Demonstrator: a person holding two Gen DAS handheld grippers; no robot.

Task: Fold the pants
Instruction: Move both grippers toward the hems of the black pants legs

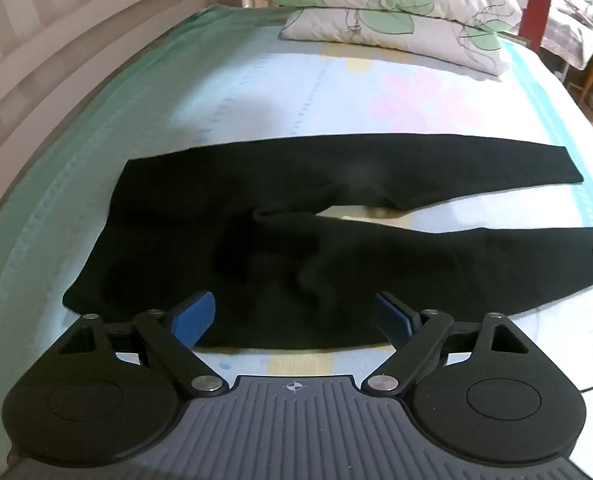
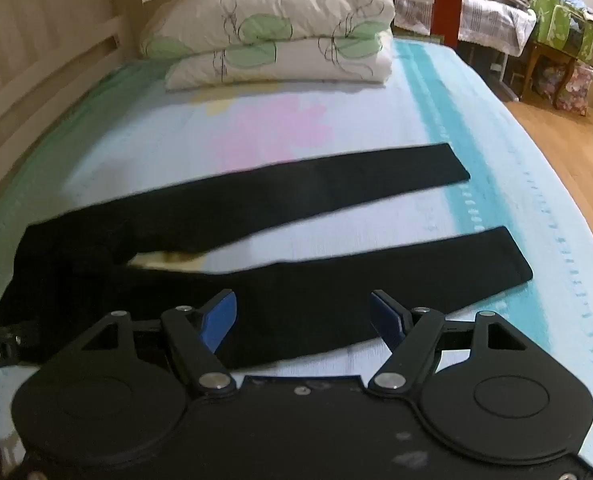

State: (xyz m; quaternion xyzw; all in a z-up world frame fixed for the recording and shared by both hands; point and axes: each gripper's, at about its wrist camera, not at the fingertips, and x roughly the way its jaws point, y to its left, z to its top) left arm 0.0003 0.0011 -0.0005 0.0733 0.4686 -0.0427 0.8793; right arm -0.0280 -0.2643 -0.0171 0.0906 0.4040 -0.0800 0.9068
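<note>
The pair of black fabric pants (image 1: 280, 240) is laid flat across the pale blue flowered bed sheet (image 1: 256, 96), waistband to the left and both legs spread apart toward the right. The left gripper (image 1: 294, 316) is held above the near edge of the waist section, its blue-padded fingers (image 1: 194, 316) spread wide with nothing between them. The right gripper (image 2: 302, 316) is held above the near leg, likewise wide apart and holding nothing. Both leg ends are shown complete only in the right wrist view; the waistband corner is shown fully only in the left wrist view. A stack of leaf-patterned white pillows (image 2: 272, 36) lies at the far end. A wooden floor (image 2: 568, 148) is seen at the right.
</note>
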